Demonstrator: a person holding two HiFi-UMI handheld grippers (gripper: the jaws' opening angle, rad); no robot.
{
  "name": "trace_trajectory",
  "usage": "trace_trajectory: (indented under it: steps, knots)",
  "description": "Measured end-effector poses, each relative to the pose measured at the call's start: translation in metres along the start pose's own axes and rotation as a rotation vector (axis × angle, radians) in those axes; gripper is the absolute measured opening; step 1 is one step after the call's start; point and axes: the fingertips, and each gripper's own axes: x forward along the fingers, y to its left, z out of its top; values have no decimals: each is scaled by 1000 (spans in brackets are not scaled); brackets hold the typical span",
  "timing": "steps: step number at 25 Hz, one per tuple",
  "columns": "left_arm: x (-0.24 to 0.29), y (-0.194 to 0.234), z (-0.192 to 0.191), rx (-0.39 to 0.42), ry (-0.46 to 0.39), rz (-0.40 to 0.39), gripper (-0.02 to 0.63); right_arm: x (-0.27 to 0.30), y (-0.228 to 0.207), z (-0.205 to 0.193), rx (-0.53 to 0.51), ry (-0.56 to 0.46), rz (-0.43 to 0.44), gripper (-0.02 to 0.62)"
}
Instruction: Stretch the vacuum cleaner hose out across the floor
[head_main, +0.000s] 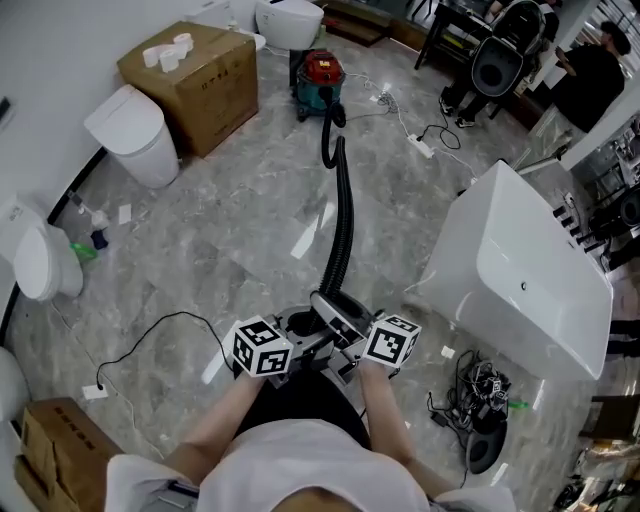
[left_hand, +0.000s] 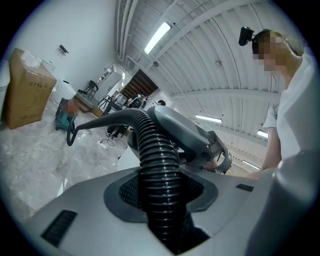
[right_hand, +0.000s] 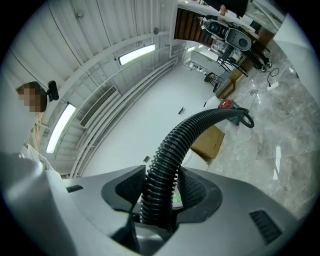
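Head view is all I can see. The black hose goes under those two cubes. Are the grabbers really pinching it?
Observer: Yes. In the left gripper view, the left gripper presses on the hose from both sides.
Operator: And the other one?
Observer: The right gripper view shows the right gripper shut on it too.
Operator: Is the hose lying flat there?
Observer: No. It leaves the jaws in a curve, off the floor, and heads toward the red vacuum cleaner.

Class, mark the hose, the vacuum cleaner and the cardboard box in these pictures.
hose (head_main: 347, 215), head view, middle of its ribbed length
vacuum cleaner (head_main: 322, 68), head view, red lid
box (head_main: 205, 55), head view, top face
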Motion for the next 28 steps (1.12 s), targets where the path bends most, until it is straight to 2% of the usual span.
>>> trace_trajectory:
  steps: [9,18,28]
  knots:
    - [0,-4,3,2,-8,18,161,-1,5,2,7,12,15,207]
    - [-12,1,0,-27,-25,22,161,9,6,-9,11,47,-7,206]
    - [-31,18,11,-32,-13,28,163,36,9,-10,65,18,17,206]
